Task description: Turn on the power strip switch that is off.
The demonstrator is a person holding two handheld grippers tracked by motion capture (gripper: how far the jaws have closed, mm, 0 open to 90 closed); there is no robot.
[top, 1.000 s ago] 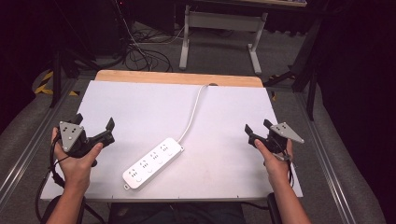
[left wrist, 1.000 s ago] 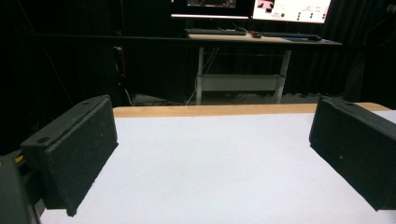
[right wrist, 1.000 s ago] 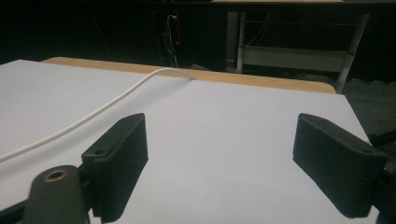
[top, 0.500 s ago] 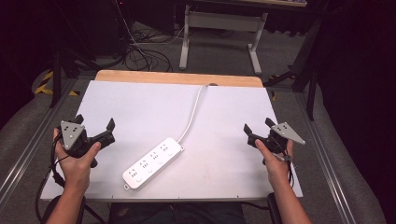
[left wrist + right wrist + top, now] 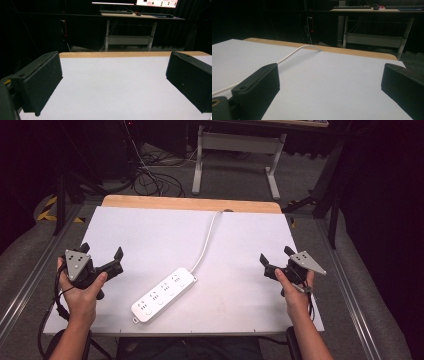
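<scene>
Change: none; both hands stayed put over the last second.
Left hand-held gripper (image 5: 101, 262): spread, empty.
Right hand-held gripper (image 5: 276, 261): spread, empty.
Power strip (image 5: 164, 294): on table (image 5: 250, 240), between them, untouched.
Meaning: reach not begun.

The far end of the cord (image 5: 207, 240) is lost at the table's (image 5: 190, 204) back edge, where it drops out of sight behind the wooden strip. In the right gripper view the cord (image 5: 294, 52) is hidden low down behind the left jaw, and its near end is cut off by the left edge. The sockets on the power strip (image 5: 164, 294) are too small for their markings to be read. Both forearms are cut off by the bottom edge of the high view. In the left gripper view the right jaw is cropped by the right edge (its lower corner too), and the screen (image 5: 135, 2) beyond the table is cut by the top edge, its contents too blurred to be read.
</scene>
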